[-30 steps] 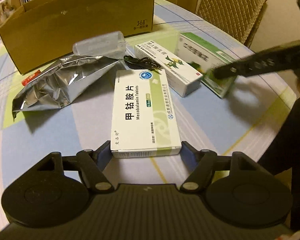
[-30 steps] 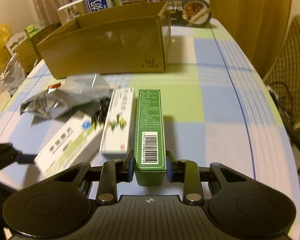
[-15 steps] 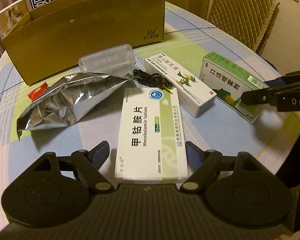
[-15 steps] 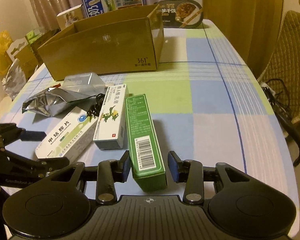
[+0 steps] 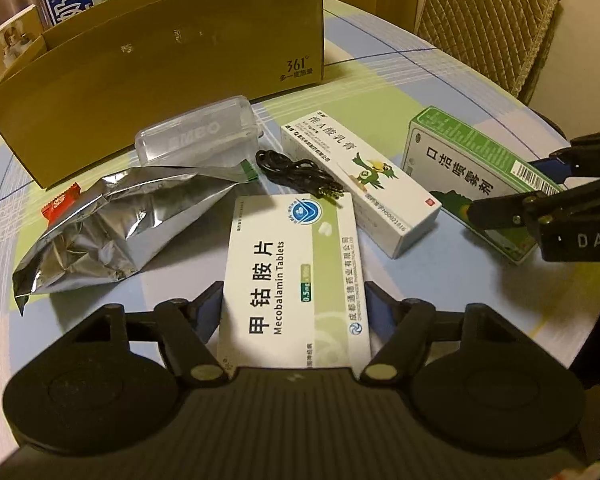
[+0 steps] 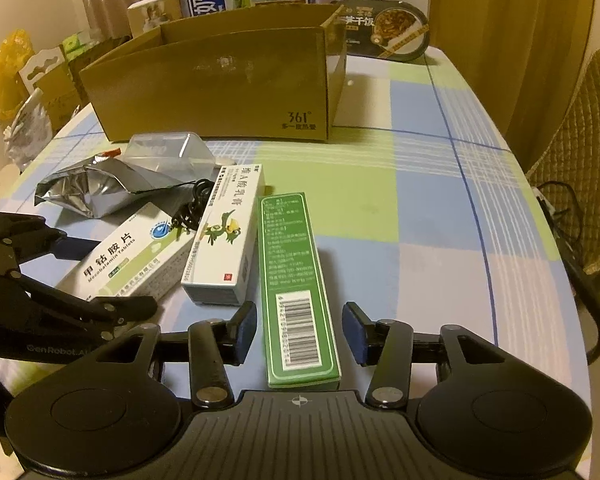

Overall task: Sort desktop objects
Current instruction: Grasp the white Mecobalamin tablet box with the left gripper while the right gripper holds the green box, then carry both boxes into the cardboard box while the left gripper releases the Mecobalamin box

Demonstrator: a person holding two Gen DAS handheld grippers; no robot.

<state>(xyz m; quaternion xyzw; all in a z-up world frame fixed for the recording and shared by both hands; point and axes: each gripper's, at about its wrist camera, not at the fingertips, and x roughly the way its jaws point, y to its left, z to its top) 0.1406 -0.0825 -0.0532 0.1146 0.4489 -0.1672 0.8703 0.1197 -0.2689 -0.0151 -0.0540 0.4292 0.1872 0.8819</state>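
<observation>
A white Mecobalamin tablet box (image 5: 296, 276) lies flat on the checked tablecloth. My left gripper (image 5: 294, 304) straddles its near half, and its closing jaws have both pads against the box's long sides. A green spray box (image 6: 296, 280) lies barcode up between the fingers of my right gripper (image 6: 300, 328). Those jaws are opening, with a gap on each side of the box. Between the two boxes rests a white ointment box (image 6: 224, 232) with a green bird on it. The open brown cardboard box (image 5: 160, 72) stands behind them.
A crumpled foil bag (image 5: 112, 228), a clear plastic case (image 5: 196, 140), a coiled black cable (image 5: 296, 176) and a red packet (image 5: 62, 202) lie before the carton. A meal tub (image 6: 384, 28) stands at the far end. A quilted chair (image 5: 488, 16) stands past the table's right edge.
My right gripper has let go of the green box, which now lies flat between spread pads. My left gripper slid forward along the white box, widened, then narrowed onto it.
</observation>
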